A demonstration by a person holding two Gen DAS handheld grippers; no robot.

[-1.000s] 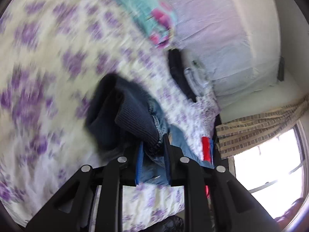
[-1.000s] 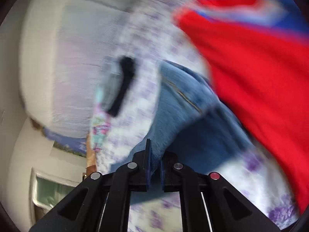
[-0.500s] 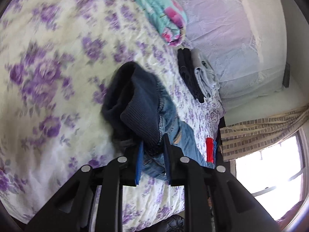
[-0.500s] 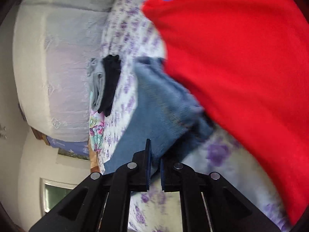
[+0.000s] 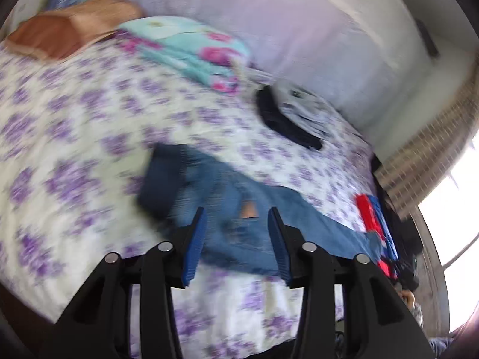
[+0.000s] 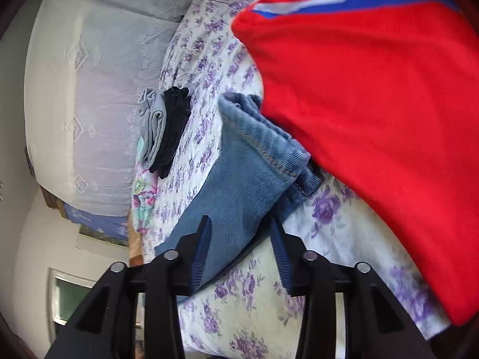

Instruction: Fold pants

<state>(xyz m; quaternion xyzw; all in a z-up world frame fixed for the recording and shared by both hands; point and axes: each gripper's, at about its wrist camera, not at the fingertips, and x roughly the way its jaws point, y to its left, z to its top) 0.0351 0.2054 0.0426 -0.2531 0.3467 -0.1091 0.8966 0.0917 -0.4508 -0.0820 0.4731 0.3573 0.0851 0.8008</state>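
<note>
Blue jeans [image 5: 239, 209] with a dark waistband lie stretched across the purple-flowered bedsheet [image 5: 74, 137]. My left gripper [image 5: 236, 233] is open just above the waist end, holding nothing. In the right wrist view the jeans' leg end [image 6: 248, 173] lies on the sheet, its hem partly under a red garment. My right gripper [image 6: 239, 245] is open over the leg, holding nothing.
A red, white and blue garment [image 6: 374, 104] covers the right of the bed; it also shows in the left wrist view [image 5: 371, 215]. Folded black and grey clothes [image 5: 293, 116] and a turquoise floral bundle [image 5: 194, 51] lie near the padded headboard [image 5: 299, 30]. A curtain and window are at right.
Both grippers were shut on the jeans and have opened, letting them drop flat on the bed. The left gripper has pulled back and tilted up.
</note>
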